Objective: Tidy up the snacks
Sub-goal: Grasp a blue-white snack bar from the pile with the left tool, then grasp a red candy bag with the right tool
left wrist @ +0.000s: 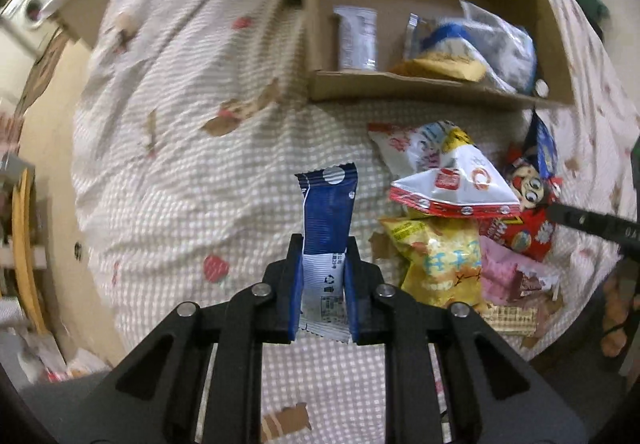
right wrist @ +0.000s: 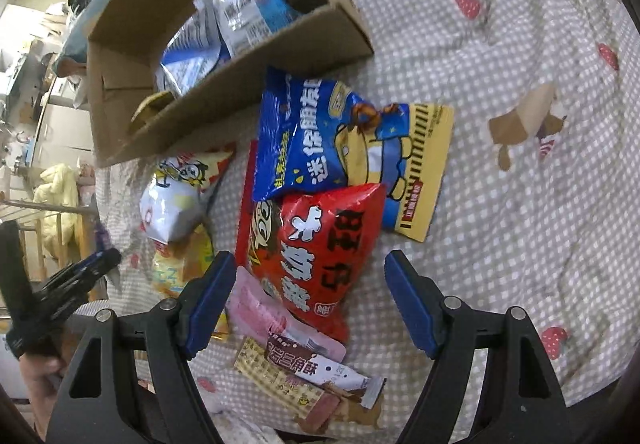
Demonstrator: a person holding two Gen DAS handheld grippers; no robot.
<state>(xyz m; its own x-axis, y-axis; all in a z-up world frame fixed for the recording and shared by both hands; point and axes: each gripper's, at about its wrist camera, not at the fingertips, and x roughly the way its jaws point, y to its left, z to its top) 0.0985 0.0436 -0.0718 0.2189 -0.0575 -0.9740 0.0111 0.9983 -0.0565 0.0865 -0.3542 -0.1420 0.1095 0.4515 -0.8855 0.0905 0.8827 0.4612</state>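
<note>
My left gripper (left wrist: 323, 244) is shut on a blue and white snack packet (left wrist: 327, 212) and holds it upright above the bed. A cardboard box (left wrist: 400, 86) with several snack bags inside lies ahead; it also shows in the right wrist view (right wrist: 256, 64). A pile of loose snacks lies in front of the box: a red bag (right wrist: 316, 256), a blue and yellow bag (right wrist: 344, 140), a pink wrapper (right wrist: 260, 308) and a yellow bag (left wrist: 440, 264). My right gripper (right wrist: 310, 268) is open above the red bag.
The bed is covered by a checked quilt (left wrist: 180, 184) with strawberry prints. The bed's left edge (left wrist: 80, 244) drops to the floor, with furniture and clutter beyond. The left gripper shows at the left of the right wrist view (right wrist: 80, 272).
</note>
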